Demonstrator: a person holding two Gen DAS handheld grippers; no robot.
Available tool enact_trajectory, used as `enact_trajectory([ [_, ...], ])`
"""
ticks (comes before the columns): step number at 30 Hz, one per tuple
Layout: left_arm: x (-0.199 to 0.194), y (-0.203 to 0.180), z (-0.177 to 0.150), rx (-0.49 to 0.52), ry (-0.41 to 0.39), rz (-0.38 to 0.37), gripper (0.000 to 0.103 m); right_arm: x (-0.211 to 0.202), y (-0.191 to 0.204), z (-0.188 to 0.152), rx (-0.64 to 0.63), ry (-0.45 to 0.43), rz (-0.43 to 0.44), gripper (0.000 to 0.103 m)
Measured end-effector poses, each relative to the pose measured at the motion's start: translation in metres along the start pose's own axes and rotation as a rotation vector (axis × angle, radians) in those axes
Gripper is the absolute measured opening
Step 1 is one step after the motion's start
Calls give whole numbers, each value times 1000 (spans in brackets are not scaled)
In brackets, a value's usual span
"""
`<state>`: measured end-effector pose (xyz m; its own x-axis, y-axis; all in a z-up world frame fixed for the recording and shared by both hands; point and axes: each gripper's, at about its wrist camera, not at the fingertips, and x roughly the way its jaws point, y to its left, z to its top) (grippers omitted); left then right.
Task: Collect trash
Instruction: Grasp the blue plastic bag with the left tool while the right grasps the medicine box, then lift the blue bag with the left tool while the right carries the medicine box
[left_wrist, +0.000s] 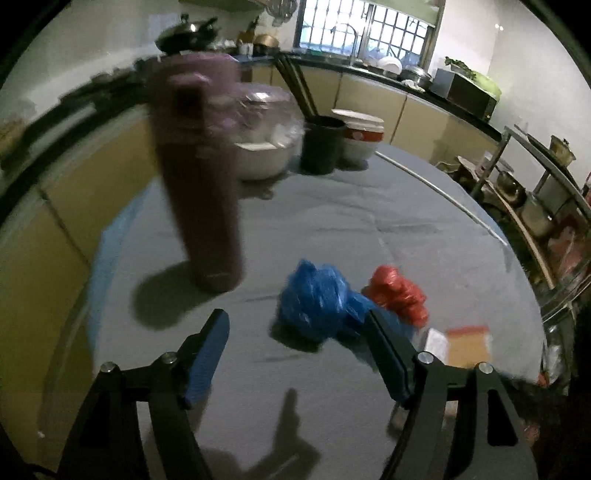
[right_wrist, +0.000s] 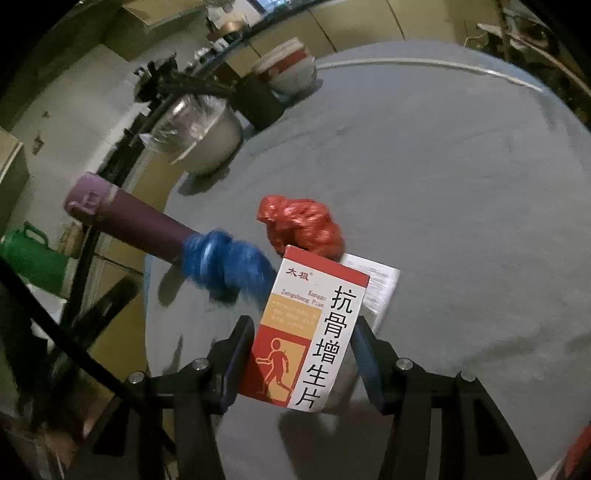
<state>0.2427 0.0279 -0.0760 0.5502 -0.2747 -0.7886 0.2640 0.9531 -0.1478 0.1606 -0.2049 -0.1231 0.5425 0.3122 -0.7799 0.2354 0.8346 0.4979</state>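
A round table (left_wrist: 369, 206) under a grey cloth holds the trash in a dim kitchen. In the left wrist view, the left gripper (left_wrist: 295, 354) hangs over the near part of the table with its jaws wide apart and nothing between them. Just beyond its right finger lies a crumpled blue bag (left_wrist: 317, 299), and a crumpled red bag (left_wrist: 397, 291) sits touching it on the right. A tall purple flask (left_wrist: 201, 173) stands upright to the left of the blue bag, blurred by motion. Farther back on the table are a white pot (left_wrist: 258, 147) covered with clear film, a dark cup (left_wrist: 320, 144) holding chopsticks, and a stack of bowls (left_wrist: 360, 134) just right of the cup. A counter (left_wrist: 388, 79) runs below a barred window at the far side.

In the right wrist view, the right gripper (right_wrist: 303, 354) has a red, orange and white medicine box (right_wrist: 306, 332) between its fingers. The left pad lies against the box's edge; the right pad sits close beside the other edge, and contact there cannot be made out. The box stands tilted, raised above the cloth. A folded printed leaflet (right_wrist: 384, 288) shows behind its upper right corner. The red bag lies just beyond the box, and the blue bag just to its left, against the base of the flask.
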Motion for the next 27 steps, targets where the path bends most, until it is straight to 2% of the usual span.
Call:
enact_trajectory([
  [7,55,-18,10,-72,82,9,76,-29,-31,-33,-24,-54,-56,57],
  [11,60,-18,13,-149,84,-40,76,-49,-49,-50,-51,-108,-88,57],
  [16,81,-30,23,-129,110,-13,76,-57,-75,-60,-18,-115,-101,57],
  [17,86,-29,24,-138,118,-8,72,-57,-78,-62,-17,-112,-106,57],
  [18,92,-27,24,-161,124,-9,56,-56,-81,-63,-14,-111,-104,57],
  [22,96,-19,22,-210,108,-39,51,-56,-85,-66,-9,-111,-97,57],
  [27,71,-23,10,-155,59,-29,48,-65,-87,-67,-7,-147,-63,57],
])
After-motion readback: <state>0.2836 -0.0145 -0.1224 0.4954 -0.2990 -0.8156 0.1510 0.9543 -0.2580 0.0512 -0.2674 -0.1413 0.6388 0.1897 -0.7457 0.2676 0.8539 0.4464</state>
